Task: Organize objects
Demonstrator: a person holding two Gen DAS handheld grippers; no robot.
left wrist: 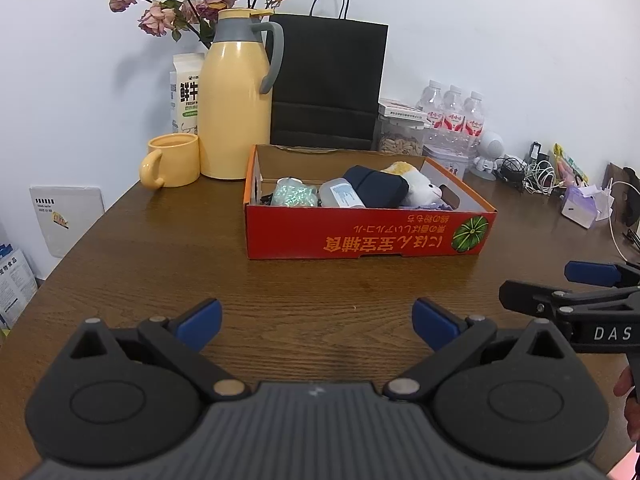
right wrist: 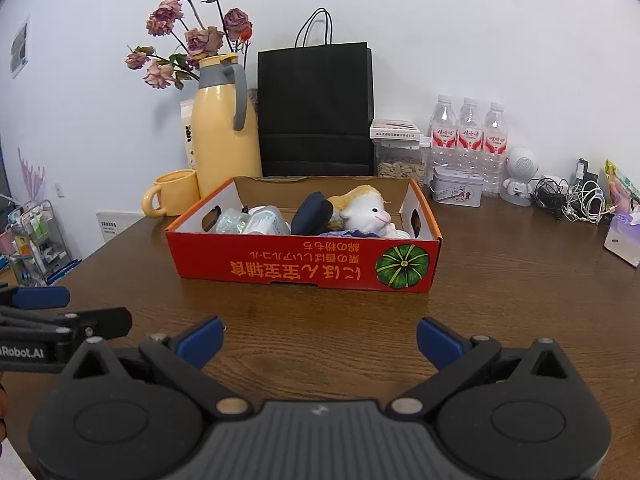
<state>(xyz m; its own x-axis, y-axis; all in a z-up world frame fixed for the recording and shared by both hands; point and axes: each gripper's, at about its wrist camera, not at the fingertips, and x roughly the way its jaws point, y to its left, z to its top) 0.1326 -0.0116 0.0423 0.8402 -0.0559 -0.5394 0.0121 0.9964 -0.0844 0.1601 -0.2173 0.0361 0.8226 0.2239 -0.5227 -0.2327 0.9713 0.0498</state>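
My left fingers (left wrist: 316, 322) and right fingers (right wrist: 320, 340) are wide open and empty, waiting near the full box (right wrist: 304, 268).

The box (right wrist: 304, 264) sits mid-table (right wrist: 500, 300), holding a plush toy (right wrist: 366, 212) at its right. Far behind stand a jug (right wrist: 224, 140), left, and a bag (right wrist: 316, 108).

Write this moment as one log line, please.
left gripper: open, empty | right gripper: open, empty | box: on table, holds stuffed toy, dark pouch
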